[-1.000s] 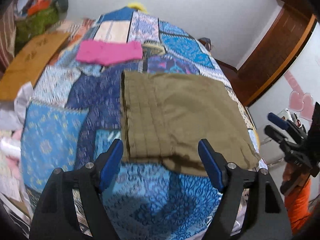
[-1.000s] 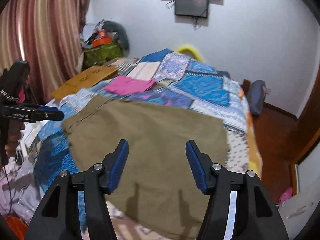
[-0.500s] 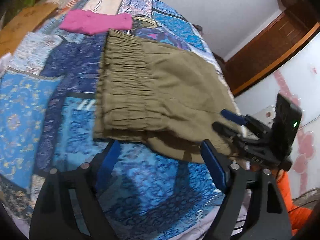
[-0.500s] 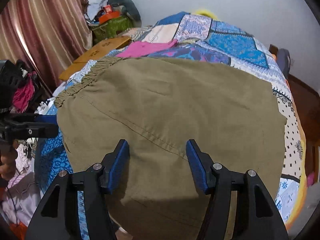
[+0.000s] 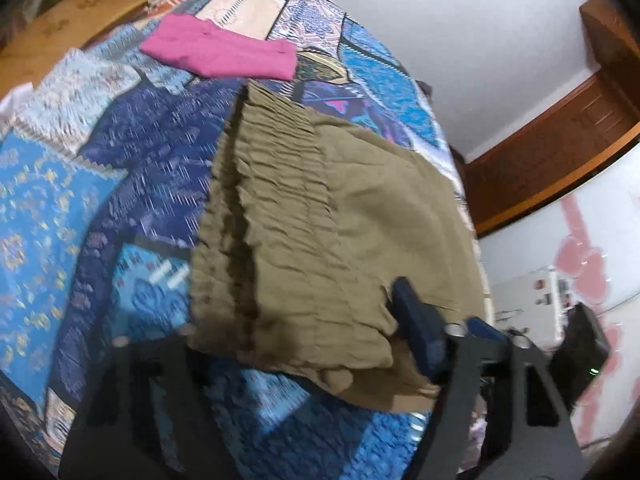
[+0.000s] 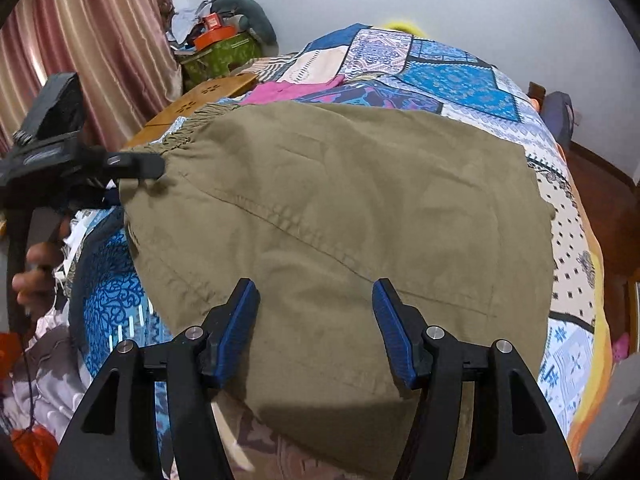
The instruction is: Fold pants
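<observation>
Olive-brown pants (image 5: 332, 216) lie folded on the patchwork bedspread (image 5: 80, 200), with the elastic waistband on the left. In the left wrist view my left gripper (image 5: 296, 344) straddles the near waistband corner; the cloth hides one finger and the blue pad of the other (image 5: 416, 332) shows, jaws apart. In the right wrist view the pants (image 6: 340, 208) fill the middle. My right gripper (image 6: 316, 320) is open over their near edge and holds nothing. The left gripper (image 6: 132, 168) touches the waistband corner at the left.
A folded pink garment (image 5: 220, 52) lies further back on the bed. A wooden board (image 6: 200, 100) and a green box with clutter (image 6: 220, 56) stand at the far left by the curtain. Crumpled clothes (image 6: 52, 364) lie beside the bed. A dark bag (image 6: 560, 116) stands on the floor at the right.
Both grippers moved forward and down onto the pants. The left one went from in front of the near edge to over the waistband corner. The right one closed in on the near edge.
</observation>
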{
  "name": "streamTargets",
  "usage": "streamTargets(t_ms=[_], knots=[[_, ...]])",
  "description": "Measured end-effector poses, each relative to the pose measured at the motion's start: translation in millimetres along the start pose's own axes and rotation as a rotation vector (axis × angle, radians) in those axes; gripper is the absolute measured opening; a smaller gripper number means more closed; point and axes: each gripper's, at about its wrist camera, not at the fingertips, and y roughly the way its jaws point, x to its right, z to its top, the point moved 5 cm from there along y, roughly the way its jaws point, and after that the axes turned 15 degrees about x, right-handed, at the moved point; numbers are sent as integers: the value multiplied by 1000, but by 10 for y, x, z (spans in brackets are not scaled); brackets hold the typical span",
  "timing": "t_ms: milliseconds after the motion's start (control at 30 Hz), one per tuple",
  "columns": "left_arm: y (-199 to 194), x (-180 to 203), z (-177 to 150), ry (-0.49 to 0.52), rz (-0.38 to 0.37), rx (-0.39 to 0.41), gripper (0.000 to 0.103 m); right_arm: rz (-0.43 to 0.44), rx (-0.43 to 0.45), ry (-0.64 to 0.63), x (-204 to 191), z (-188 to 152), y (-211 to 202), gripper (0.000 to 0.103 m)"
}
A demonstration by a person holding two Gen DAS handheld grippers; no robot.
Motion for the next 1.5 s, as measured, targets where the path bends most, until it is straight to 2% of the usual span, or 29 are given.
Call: streamTargets(t_ms=[33, 167, 367, 600, 733, 1000, 1133, 1267, 1500], knots=[[18, 7, 19, 28, 19, 5, 56, -3, 0, 6, 7, -9, -19, 56], [-13, 95, 34, 154, 76, 59, 49, -8, 0, 23, 29, -15, -50, 56], [-218, 164, 108, 302, 162, 158, 47, -10, -5, 27, 30, 6, -51, 58], [-533, -31, 457, 306, 231, 223, 45, -19, 7, 11, 37, 49, -95, 58], [-689, 75, 580, 359, 260, 281, 40, -54, 31, 5, 76, 90, -170, 59], [-807, 662, 642, 482, 208, 354, 34, -110, 73, 58, 319, 80, -353, 59], [-831, 1026, 635, 534, 146, 377, 33, -144, 56, 78, 486, -3, -378, 59], [-774, 1399, 563, 569, 50, 362, 29, -146, 4, 112, 605, -174, -263, 59], [-521, 1953, 308, 637, -54, 302, 28, -108, 35, 187, 652, -233, -285, 59]])
